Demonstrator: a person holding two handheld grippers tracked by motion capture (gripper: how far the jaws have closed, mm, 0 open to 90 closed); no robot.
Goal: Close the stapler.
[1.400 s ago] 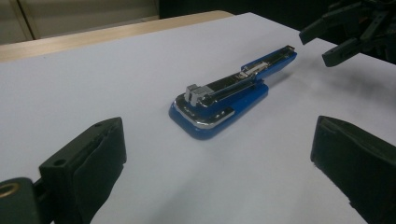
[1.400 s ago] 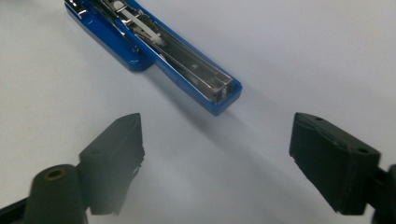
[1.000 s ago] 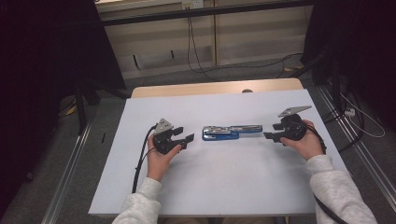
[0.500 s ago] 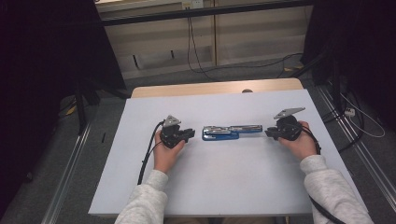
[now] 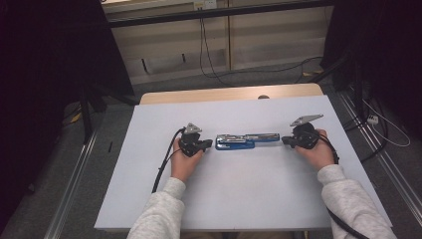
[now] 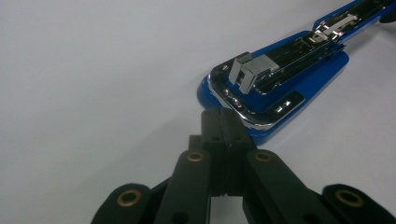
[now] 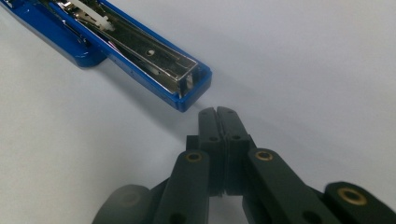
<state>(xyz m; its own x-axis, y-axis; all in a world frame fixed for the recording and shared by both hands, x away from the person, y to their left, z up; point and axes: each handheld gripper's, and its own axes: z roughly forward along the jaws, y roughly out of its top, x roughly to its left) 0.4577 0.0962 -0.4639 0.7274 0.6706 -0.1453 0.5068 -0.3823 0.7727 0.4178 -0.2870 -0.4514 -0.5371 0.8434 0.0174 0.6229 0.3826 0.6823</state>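
High view: we see the blue stapler [image 5: 246,141] lying swung open on the table [image 5: 239,199]; our left gripper [image 5: 209,144] and right gripper [image 5: 285,141], wider a second ago, have just closed empty at its ends.

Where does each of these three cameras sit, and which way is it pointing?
High view: above the table, looking forward and down; both forearms, left gripper, right gripper.
Left gripper view: rides that gripper, facing the opened blue stapler.
Right gripper view: behind shut jaws, facing the stapler's other end.
All share the stapler.
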